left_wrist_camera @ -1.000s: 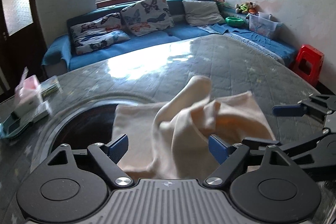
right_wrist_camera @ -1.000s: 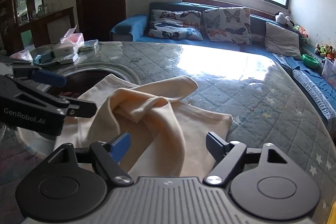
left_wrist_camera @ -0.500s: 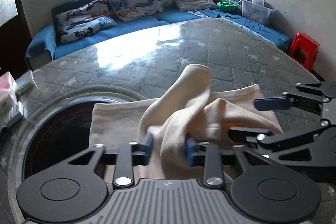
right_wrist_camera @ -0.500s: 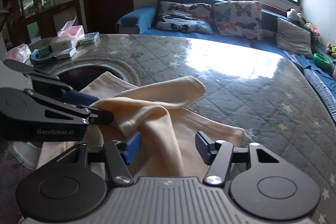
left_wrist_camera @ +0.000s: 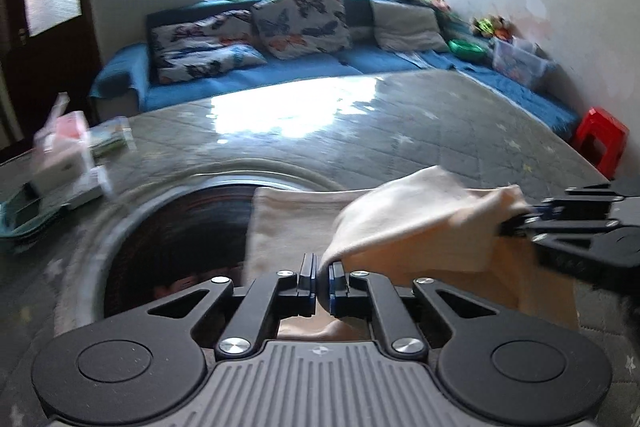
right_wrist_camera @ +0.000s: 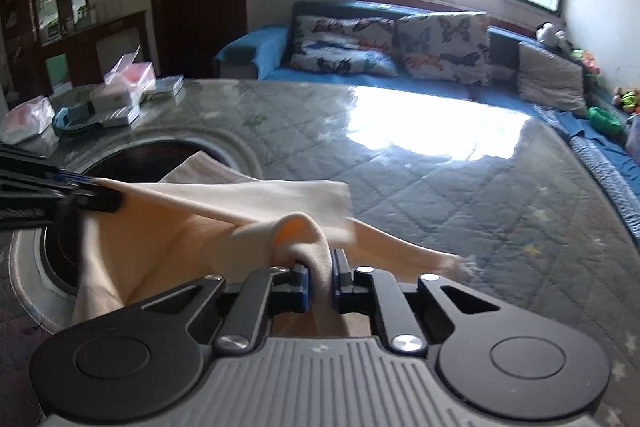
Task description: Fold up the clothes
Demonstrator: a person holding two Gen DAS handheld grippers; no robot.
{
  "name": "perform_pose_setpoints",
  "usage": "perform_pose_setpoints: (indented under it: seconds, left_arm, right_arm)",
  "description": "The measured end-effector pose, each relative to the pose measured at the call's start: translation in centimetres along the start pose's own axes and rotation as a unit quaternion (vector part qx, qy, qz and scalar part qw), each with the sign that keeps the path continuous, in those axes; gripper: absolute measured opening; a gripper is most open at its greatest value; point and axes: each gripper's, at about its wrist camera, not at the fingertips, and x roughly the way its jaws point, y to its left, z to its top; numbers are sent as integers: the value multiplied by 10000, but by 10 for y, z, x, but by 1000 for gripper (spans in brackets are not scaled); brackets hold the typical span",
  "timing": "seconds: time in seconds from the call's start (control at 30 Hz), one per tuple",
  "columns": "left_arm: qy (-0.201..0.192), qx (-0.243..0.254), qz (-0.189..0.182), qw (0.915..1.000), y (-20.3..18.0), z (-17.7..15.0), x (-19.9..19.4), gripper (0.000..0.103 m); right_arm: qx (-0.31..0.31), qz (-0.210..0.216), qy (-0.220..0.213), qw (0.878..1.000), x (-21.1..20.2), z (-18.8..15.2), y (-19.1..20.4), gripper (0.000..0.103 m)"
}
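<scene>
A cream garment point(left_wrist_camera: 404, 223) lies partly on the glass-topped quilted table point(left_wrist_camera: 360, 147) and is lifted between both grippers. My left gripper point(left_wrist_camera: 319, 273) is shut on a fold of the cloth at its near left edge. My right gripper point(right_wrist_camera: 319, 273) is shut on another fold of the garment point(right_wrist_camera: 256, 203). In the left wrist view the right gripper point(left_wrist_camera: 520, 223) pinches the cloth at the right. In the right wrist view the left gripper point(right_wrist_camera: 100, 195) holds the cloth at the left, and the fabric is stretched taut between them.
A dark round inset point(left_wrist_camera: 176, 227) with a metal rim sits in the table under the garment's left side. Boxes and a tissue pack point(right_wrist_camera: 120, 91) lie at the table's far left. A blue sofa with butterfly cushions point(left_wrist_camera: 296, 23) stands behind; a red stool point(left_wrist_camera: 600, 143) is at the right.
Both grippers closed on the garment: the left was nearly shut half a second ago, the right was open. The cloth is now lifted and pulled taut between them.
</scene>
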Motion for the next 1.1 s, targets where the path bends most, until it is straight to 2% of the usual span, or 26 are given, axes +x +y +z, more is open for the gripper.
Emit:
perform_pose_setpoints:
  seconds: [0.23,0.43,0.57,0.73,0.77,0.8,0.9,0.93,1.03,1.1]
  left_arm:
    - [-240,-448,425,9978,40,-23,-48,6]
    - [-303,-738,714,9943,68,-54,-87,5]
    - [-272,-937,768,9923,78,-78,-109,5]
    - [-134,-1090,824,9905,86,-107,-128,5]
    - [-77,-1108,817,9904,89,-112,-129,5]
    - [-21,-1122,813,9903,91,-115,-130,5]
    - [102,-1140,784,9903,98,-124,-133,10]
    - [110,-1129,763,9906,99,-125,-135,12]
    - [-1,-943,708,9930,95,-126,-144,14]
    - [-146,-712,739,9946,90,-124,-151,18]
  right_arm:
    - [211,-532,-222,9981,-36,-17,-17,9]
    - [565,-946,-343,9933,-69,-40,-37,9]
    - [843,-1208,-281,9887,-87,-61,-49,9]
    - [1028,-1488,63,9835,-96,-89,-59,10]
    - [1040,-1498,164,9831,-95,-95,-60,13]
    - [1033,-1556,219,9822,-96,-100,-62,21]
    - [976,-1675,359,9804,-100,-112,-63,26]
    - [928,-1694,346,9806,-102,-112,-61,32]
    - [712,-1721,299,9821,-105,-108,-54,50]
    - [559,-1730,301,9829,-103,-105,-49,55]
